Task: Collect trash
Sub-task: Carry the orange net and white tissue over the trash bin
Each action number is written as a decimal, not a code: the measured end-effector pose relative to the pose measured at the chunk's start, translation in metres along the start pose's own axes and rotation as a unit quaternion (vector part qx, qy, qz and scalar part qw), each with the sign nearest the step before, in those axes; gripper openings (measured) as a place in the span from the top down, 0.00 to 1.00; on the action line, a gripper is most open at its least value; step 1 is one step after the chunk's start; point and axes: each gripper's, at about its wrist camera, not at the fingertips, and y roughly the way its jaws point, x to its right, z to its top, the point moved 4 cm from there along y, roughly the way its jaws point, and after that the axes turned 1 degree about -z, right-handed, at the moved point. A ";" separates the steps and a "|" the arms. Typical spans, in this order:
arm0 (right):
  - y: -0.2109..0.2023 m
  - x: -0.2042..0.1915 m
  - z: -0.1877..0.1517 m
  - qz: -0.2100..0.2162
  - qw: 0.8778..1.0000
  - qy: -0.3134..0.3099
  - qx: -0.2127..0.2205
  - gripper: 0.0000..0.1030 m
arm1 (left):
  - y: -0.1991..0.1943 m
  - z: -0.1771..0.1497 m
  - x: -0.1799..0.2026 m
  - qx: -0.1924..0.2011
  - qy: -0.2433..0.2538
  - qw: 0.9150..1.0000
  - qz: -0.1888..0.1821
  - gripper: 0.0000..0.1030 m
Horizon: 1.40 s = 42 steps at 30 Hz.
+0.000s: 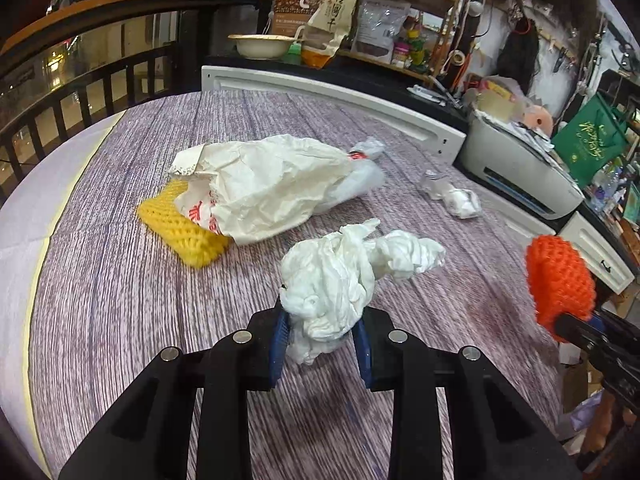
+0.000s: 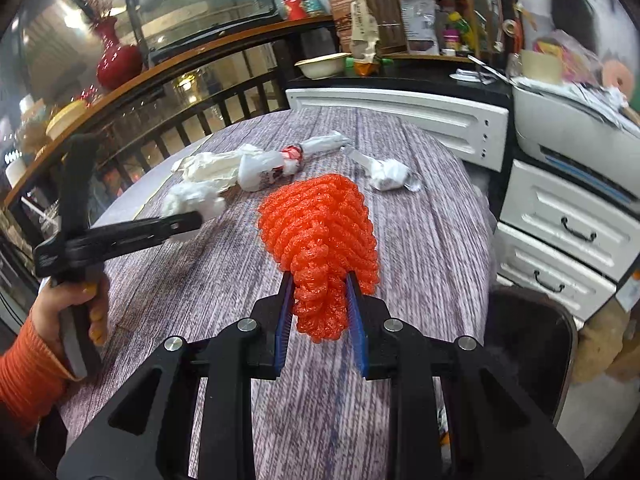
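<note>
My left gripper (image 1: 322,312) is shut on a crumpled white tissue (image 1: 340,276), held just above the purple-grey wood-grain table (image 1: 120,300). My right gripper (image 2: 318,284) is shut on an orange foam net (image 2: 320,224); the same net (image 1: 558,280) shows at the right edge of the left wrist view. On the table lie a crumpled white paper bag (image 1: 260,184), a yellow foam net (image 1: 180,224) partly under it, a bit of clear plastic (image 1: 360,172) and a small paper wad (image 1: 460,200). A hand in an orange sleeve (image 2: 24,376) holds the left gripper (image 2: 192,220).
White drawers (image 2: 560,240) and a printer (image 1: 516,168) stand right of the table. A dark bin (image 2: 532,344) sits below the table's right edge. A dark railing (image 1: 60,92) runs along the left. Cluttered shelves (image 1: 380,32) fill the back.
</note>
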 end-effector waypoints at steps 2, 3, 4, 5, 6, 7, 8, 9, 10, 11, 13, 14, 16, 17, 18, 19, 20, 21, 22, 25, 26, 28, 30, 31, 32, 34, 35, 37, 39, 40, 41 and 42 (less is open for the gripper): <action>-0.005 0.006 -0.006 0.004 1.000 0.014 0.003 0.75 | -0.008 -0.005 0.007 0.006 0.002 1.000 -0.009 0.72; -0.007 0.009 -0.009 0.005 1.000 0.018 0.005 0.75 | -0.014 -0.009 0.012 0.011 0.003 1.000 -0.016 0.72; -0.009 0.010 -0.012 0.005 1.000 0.021 0.006 0.75 | -0.018 -0.012 0.017 0.015 0.002 1.000 -0.023 0.72; -0.014 0.013 -0.015 0.006 1.000 0.025 0.010 0.75 | -0.021 -0.014 0.021 0.018 0.002 0.999 -0.028 0.72; -0.017 0.014 -0.018 0.006 1.000 0.027 0.013 0.75 | -0.025 -0.017 0.027 0.020 0.003 0.999 -0.035 0.72; -0.021 0.016 -0.020 0.004 0.999 0.028 0.017 0.75 | -0.028 -0.019 0.031 0.021 0.003 0.999 -0.039 0.72; -0.026 0.019 -0.024 -0.001 0.999 0.029 0.023 0.75 | -0.031 -0.021 0.036 0.023 0.004 0.999 -0.044 0.72; -0.030 0.020 -0.026 -0.004 0.999 0.030 0.027 0.75 | -0.035 -0.023 0.041 0.026 0.004 0.998 -0.050 0.72; -0.034 0.022 -0.028 -0.006 0.999 0.031 0.031 0.75 | -0.038 -0.025 0.045 0.028 0.003 0.998 -0.055 0.72; -0.040 0.024 -0.031 -0.010 0.999 0.034 0.038 0.75 | -0.041 -0.026 0.049 0.030 0.003 0.998 -0.061 0.72; -0.048 0.031 -0.036 -0.016 0.998 0.037 0.047 0.75 | -0.046 -0.028 0.058 0.036 0.005 0.997 -0.070 0.72; -0.053 0.034 -0.038 -0.023 0.998 0.038 0.052 0.75 | -0.048 -0.029 0.062 0.038 0.007 0.997 -0.073 0.72; -0.062 0.042 -0.042 -0.039 0.997 0.039 0.061 0.75 | -0.051 -0.031 0.075 0.040 0.014 0.996 -0.083 0.72; -0.067 0.048 -0.044 -0.047 0.996 0.043 0.066 0.75 | -0.051 -0.032 0.079 0.040 0.016 0.995 -0.086 0.72; -0.072 0.053 -0.045 -0.051 0.995 0.050 0.071 0.75 | -0.051 -0.034 0.086 0.040 0.019 0.995 -0.092 0.72; -0.078 0.060 -0.047 -0.056 0.994 0.059 0.076 0.75 | -0.051 -0.035 0.093 0.039 0.023 0.994 -0.098 0.72; -0.083 0.066 -0.048 -0.061 0.993 0.064 0.080 0.75 | -0.051 -0.035 0.099 0.039 0.026 0.993 -0.104 0.72; -0.086 0.071 -0.049 -0.069 0.992 0.068 0.083 0.75 | -0.051 -0.036 0.105 0.040 0.029 0.993 -0.108 0.72; -0.091 0.080 -0.051 -0.085 0.990 0.073 0.086 0.75 | -0.051 -0.037 0.110 0.040 0.033 0.992 -0.113 0.72; -0.095 0.099 -0.057 -0.115 0.986 0.084 0.083 0.75 | -0.049 -0.038 0.129 0.036 0.046 0.990 -0.130 0.72; -0.095 0.107 -0.059 -0.124 0.985 0.091 0.082 0.75 | -0.049 -0.039 0.135 0.036 0.050 0.989 -0.134 0.72; -0.093 0.123 -0.066 -0.141 0.982 0.101 0.076 0.75 | -0.049 -0.039 0.144 0.034 0.056 0.988 -0.142 0.72; -0.086 0.138 -0.074 -0.154 0.980 0.114 0.059 0.75 | -0.048 -0.039 0.155 0.032 0.063 0.986 -0.150 0.72; -0.083 0.144 -0.078 -0.157 0.979 0.121 0.053 0.75 | -0.048 -0.039 0.159 0.032 0.066 0.985 -0.154 0.72; -0.076 0.152 -0.083 -0.158 0.978 0.131 0.041 0.75 | -0.048 -0.039 0.164 0.031 0.069 0.985 -0.157 0.72; -0.066 0.159 -0.090 -0.160 0.977 0.138 0.029 0.75 | -0.047 -0.040 0.174 0.032 0.077 0.983 -0.163 0.72; -0.056 0.164 -0.094 -0.163 0.976 0.142 0.018 0.75 | -0.046 -0.040 0.178 0.031 0.080 0.983 -0.165 0.72; -0.043 0.171 -0.102 -0.165 0.975 0.149 0.002 0.75 | -0.042 -0.041 0.187 0.026 0.084 0.982 -0.170 0.72; -0.027 0.179 -0.114 -0.169 0.972 0.160 -0.018 0.75 | -0.039 -0.044 0.193 0.022 0.088 0.981 -0.172 0.72; -0.017 0.184 -0.119 -0.169 0.971 0.167 -0.030 0.75 | -0.037 -0.046 0.196 0.019 0.090 0.981 -0.174 0.72; -0.010 0.187 -0.122 -0.170 0.970 0.172 -0.037 0.75 | -0.035 -0.047 0.199 0.016 0.091 0.980 -0.175 0.72; -0.003 0.190 -0.126 -0.173 0.968 0.178 -0.045 0.75 | -0.034 -0.049 0.203 0.013 0.092 0.980 -0.177 0.72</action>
